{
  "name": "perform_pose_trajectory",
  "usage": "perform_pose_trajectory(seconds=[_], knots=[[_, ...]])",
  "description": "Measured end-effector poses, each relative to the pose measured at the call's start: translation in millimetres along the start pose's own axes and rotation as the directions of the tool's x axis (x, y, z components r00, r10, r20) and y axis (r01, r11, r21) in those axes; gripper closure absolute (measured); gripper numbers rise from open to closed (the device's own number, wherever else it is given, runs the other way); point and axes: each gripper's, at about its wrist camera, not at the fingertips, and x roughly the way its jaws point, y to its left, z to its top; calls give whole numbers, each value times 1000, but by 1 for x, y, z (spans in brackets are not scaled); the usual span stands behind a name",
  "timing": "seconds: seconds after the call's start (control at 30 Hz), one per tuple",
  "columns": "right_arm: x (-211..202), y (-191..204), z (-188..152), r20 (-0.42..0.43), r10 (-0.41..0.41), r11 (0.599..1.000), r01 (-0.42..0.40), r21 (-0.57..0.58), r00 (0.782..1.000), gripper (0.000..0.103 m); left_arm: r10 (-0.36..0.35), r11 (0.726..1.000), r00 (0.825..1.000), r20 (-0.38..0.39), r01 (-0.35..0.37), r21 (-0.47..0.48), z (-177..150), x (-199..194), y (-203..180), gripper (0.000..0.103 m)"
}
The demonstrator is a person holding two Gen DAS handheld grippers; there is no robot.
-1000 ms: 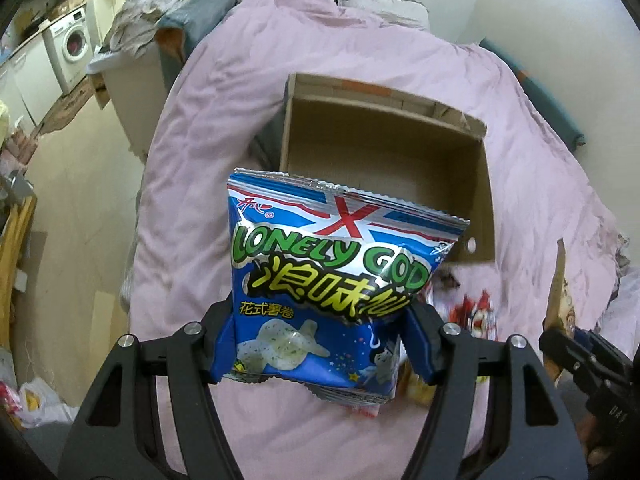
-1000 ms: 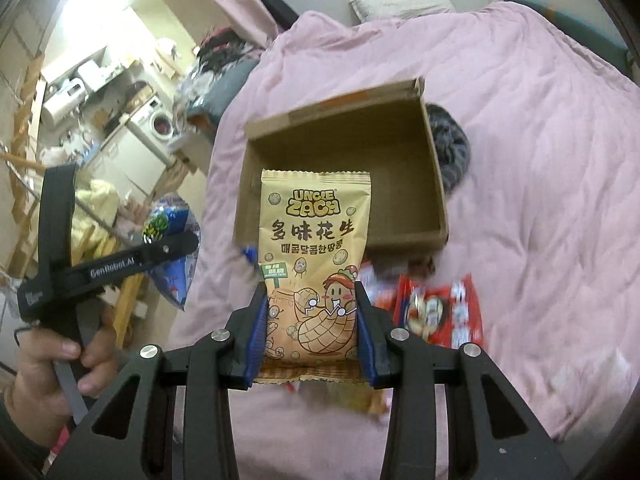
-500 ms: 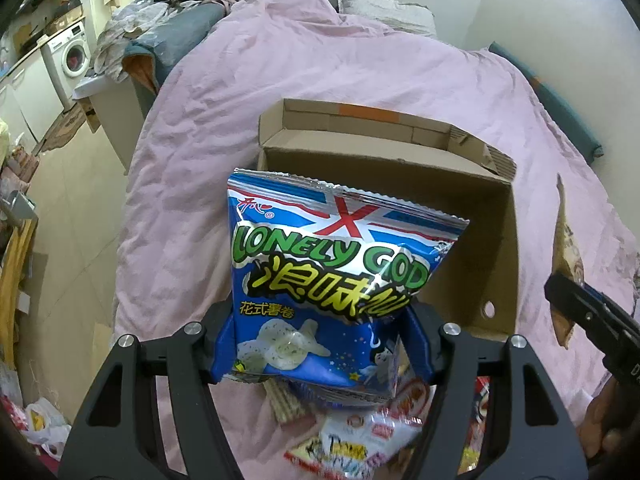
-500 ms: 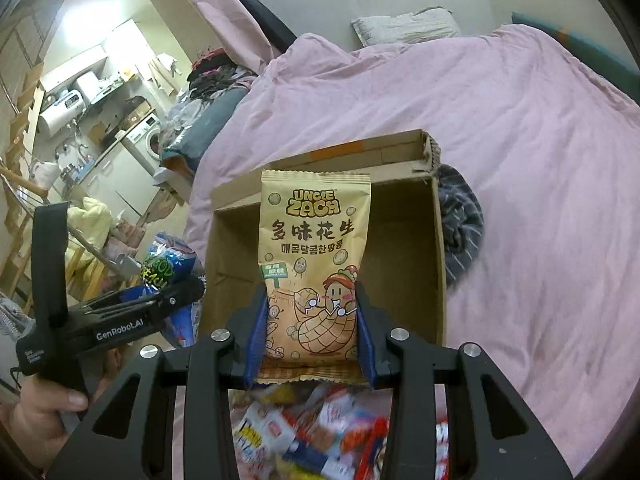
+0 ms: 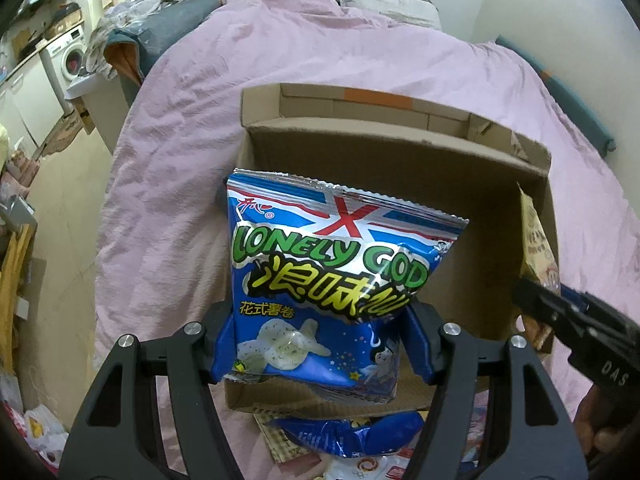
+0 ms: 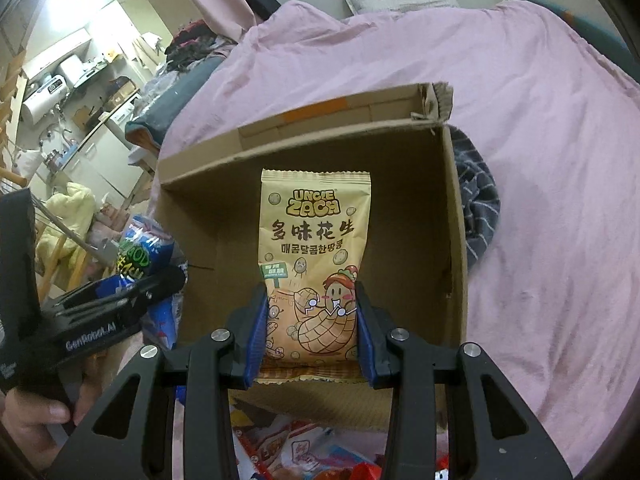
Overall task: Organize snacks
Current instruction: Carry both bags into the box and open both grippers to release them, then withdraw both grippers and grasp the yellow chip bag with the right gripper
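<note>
My left gripper (image 5: 320, 344) is shut on a blue "Lonely God" chip bag (image 5: 332, 272) and holds it upright over the near left part of an open cardboard box (image 5: 400, 148) on a pink bedspread. My right gripper (image 6: 310, 336) is shut on a tan "Uncle Zach" peanut bag (image 6: 314, 264), held upright over the same box (image 6: 456, 220). Each gripper shows in the other's view: the right one (image 5: 560, 312) at the box's right wall, the left one (image 6: 120, 304) at its left wall.
Several loose snack packets (image 6: 304, 452) lie on the pink bedspread (image 5: 168, 168) in front of the box. A dark striped cloth (image 6: 480, 208) lies right of the box. Pillows sit at the head of the bed; floor and a washing machine (image 5: 68, 56) are to the left.
Both grippers have moved forward with their bags, from above the snack pile to over the open box. The box now fills the middle of both views.
</note>
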Motion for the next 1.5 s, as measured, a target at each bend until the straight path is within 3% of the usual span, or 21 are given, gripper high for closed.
perform_pose_trajectory(seconds=[0.37, 0.67, 0.83, 0.93, 1.1, 1.5], knots=[[13, -8, 2, -44, 0, 1000, 1, 27, 999, 62, -13, 998, 1000, -21, 14, 60, -3, 13, -11, 38], [14, -14, -2, -63, -1, 999, 4, 47, 998, 60, -19, 999, 999, -26, 20, 29, 0, 12, -8, 38], [15, -14, -2, -68, 6, 999, -3, 48, 998, 59, -19, 1000, 999, -44, 20, 23, -2, 14, -5, 27], [13, -14, -2, -59, 12, 999, -9, 50, 998, 53, -11, 1000, 1000, -18, 11, 26, -2, 10, -6, 20], [5, -11, 1, -21, 20, 999, -19, 40, 1000, 25, -18, 1000, 999, 33, 18, 24, -1, 0, -5, 13], [-4, -7, 7, 7, 16, 1000, -16, 12, 1000, 20, -30, 999, 997, 76, 27, 36, -1, -7, -7, 10]])
